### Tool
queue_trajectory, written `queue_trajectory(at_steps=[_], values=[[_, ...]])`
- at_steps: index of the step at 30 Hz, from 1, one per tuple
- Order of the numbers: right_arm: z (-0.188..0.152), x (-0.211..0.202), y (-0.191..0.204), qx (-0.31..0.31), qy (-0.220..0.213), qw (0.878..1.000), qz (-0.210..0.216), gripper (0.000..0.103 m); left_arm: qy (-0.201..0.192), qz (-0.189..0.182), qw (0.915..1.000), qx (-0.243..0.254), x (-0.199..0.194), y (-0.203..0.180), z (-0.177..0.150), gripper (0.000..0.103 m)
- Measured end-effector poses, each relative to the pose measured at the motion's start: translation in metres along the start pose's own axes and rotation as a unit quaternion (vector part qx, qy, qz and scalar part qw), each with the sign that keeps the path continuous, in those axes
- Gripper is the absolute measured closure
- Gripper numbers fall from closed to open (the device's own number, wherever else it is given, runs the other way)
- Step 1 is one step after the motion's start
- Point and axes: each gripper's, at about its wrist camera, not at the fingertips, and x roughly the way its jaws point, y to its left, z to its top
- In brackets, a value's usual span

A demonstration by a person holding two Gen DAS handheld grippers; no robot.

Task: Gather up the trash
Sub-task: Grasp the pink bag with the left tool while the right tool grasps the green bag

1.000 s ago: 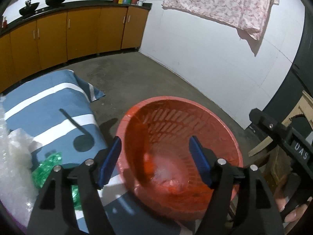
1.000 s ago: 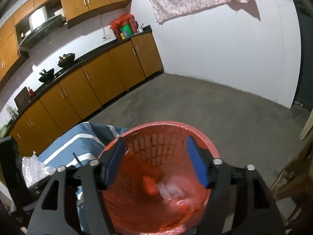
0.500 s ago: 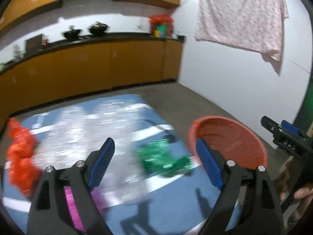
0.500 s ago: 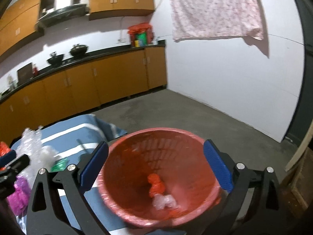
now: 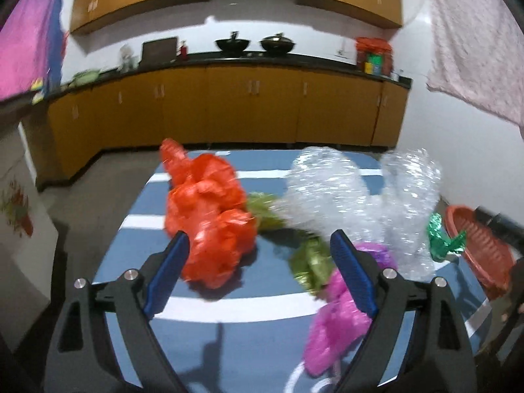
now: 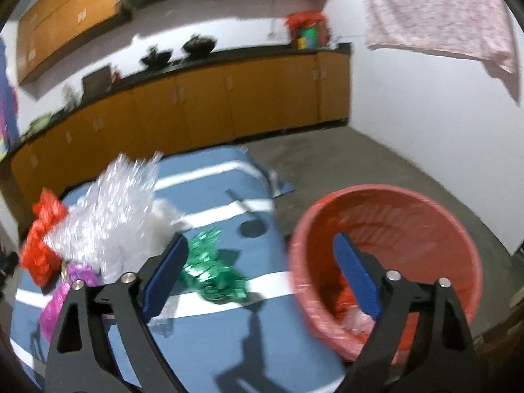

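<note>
Trash lies on a blue white-striped table [image 5: 137, 229]: a red plastic bag [image 5: 209, 216], clear bubble wrap [image 5: 360, 196], olive-green foil [image 5: 311, 262], a pink bag [image 5: 337, 321] and green foil [image 5: 442, 239]. My left gripper [image 5: 258, 275] is open and empty above the table, just in front of the red bag. My right gripper [image 6: 262, 275] is open and empty, between the green foil [image 6: 213, 275] and the red basket [image 6: 425, 216], which holds some trash. The basket also shows in the left wrist view [image 5: 475, 242].
Orange cabinets [image 5: 245, 104] with a black counter run along the far wall. A floral cloth [image 6: 442, 9] hangs on the white wall at right. Grey concrete floor [image 6: 344, 157] lies beyond the table and basket.
Both grippers swung left, away from over the basket toward the table. The left view now faces the trash pile; the right gripper has opened wider and pulled back from the basket.
</note>
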Motion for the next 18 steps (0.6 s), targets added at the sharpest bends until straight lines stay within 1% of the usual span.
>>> queue_trajectory(at_steps=[1, 3, 8, 12, 14, 15, 18], values=[[-0.003, 0.007, 0.004, -0.004, 0.01, 1.0, 0.003, 0.024, 0.0, -0.001, 1.0, -0.004, 0.0, 0.004, -0.001, 0.017], [-0.007, 0.023, 0.012, -0.012, 0.032, 0.999, 0.004, 0.025, 0.001, -0.005, 1.0, -0.001, -0.001, 0.006, -0.003, 0.017], [-0.01, 0.045, 0.024, -0.027, 0.068, 0.997, 0.007, 0.027, 0.01, -0.021, 0.9996, 0.014, 0.003, 0.0, -0.01, 0.017], [-0.015, 0.057, 0.026, -0.03, 0.1, 0.995, 0.01, 0.035, 0.021, -0.038, 0.999, 0.012, 0.008, -0.004, -0.019, 0.017], [-0.017, 0.061, 0.026, -0.03, 0.11, 0.993, 0.017, 0.044, 0.026, -0.045, 0.9986, 0.011, 0.011, -0.007, -0.02, 0.017], [-0.018, 0.061, 0.027, -0.031, 0.113, 0.993, 0.018, 0.05, 0.03, -0.05, 0.9982, 0.012, 0.013, -0.01, -0.021, 0.017], [-0.02, 0.057, 0.029, -0.034, 0.109, 0.993, 0.018, 0.054, 0.035, -0.063, 0.9972, 0.019, 0.016, -0.019, -0.024, 0.017]])
